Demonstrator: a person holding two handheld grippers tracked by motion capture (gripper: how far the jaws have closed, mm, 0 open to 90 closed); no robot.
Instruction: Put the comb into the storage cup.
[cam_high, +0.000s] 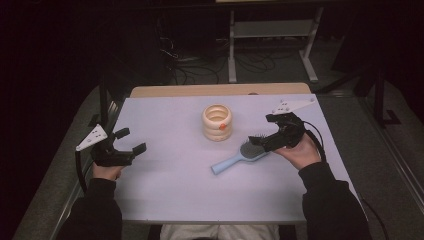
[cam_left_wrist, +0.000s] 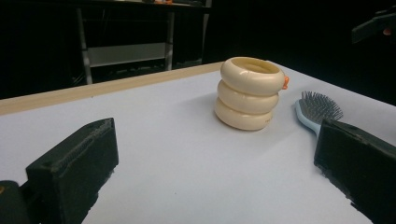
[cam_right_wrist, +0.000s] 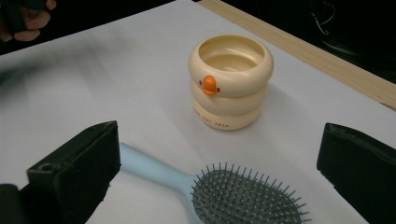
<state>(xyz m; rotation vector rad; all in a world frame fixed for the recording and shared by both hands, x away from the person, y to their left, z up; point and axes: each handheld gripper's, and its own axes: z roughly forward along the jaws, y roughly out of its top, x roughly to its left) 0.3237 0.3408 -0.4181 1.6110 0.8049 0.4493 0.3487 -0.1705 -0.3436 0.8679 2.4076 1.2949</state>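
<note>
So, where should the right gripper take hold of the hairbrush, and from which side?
Probably the light blue handle of the hairbrush, near where it meets the head. It lies flat, bristles up, so the right gripper, jaws open above the head, could come down from above with the jaws across the narrow handle. The bristly head is wider and gives poorer purchase.
</note>
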